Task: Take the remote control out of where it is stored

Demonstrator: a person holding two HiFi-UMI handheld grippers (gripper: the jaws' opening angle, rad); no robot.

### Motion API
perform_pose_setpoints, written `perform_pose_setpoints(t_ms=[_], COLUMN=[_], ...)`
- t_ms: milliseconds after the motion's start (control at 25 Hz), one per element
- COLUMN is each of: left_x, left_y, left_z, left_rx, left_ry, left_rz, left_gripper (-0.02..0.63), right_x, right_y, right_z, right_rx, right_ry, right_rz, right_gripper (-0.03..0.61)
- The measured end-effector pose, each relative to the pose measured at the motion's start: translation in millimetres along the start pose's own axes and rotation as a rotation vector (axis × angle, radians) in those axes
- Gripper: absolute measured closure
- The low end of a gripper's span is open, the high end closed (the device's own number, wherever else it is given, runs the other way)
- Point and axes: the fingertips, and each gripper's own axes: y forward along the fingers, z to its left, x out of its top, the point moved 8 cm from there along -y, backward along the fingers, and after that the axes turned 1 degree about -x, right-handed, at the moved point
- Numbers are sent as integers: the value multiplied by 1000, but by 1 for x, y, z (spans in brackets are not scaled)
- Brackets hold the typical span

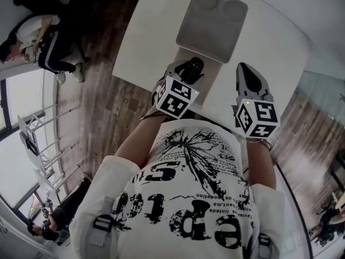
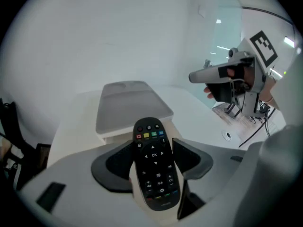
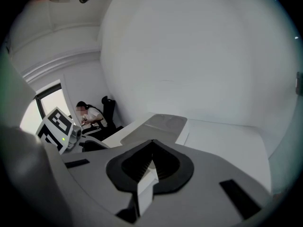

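A broad white table [image 1: 156, 31] fills the space in front of the person. On it sits a flat grey rectangular box [image 1: 211, 23] with two shallow round dents in its top. The left gripper [image 1: 186, 72] is clamped on a slim black button-faced remote control [image 2: 154, 169], one dark pad on either long side. The remote points along the gripper's own line, buttons up, its far end toward the near edge of the grey box. It looks already clear of the box, so I'd judge that only a pull back toward the body remains. The right gripper [image 3: 152, 150] hangs well off to the side, jaws together on nothing.
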Motion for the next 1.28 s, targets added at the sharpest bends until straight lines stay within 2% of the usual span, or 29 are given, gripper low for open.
perform_pose_setpoints(t_ms=[400,680,1040,1120,1280], left_x=[65,103,144,147,148], left_y=[-79,-131,-182,-185,-184], left_z=[1,3,-2,-2,-1], left_rx=[52,20,45,54,52], left_ry=[67,81,124,140,158], left_rz=[-313,-594,-850,-883,-867], left_gripper=[345,344,345,344,344], right_x=[28,56,93,98,104], right_y=[-19,-28,-49,-54,-62], right_z=[34,50,56,55,57], right_rx=[-8,-35,-48,-66,-58], right_ry=[-55,-88,-131,-139,-141], right_rz=[-121,-212,-367,-397,-444], right_gripper=[577,577,577,577,577])
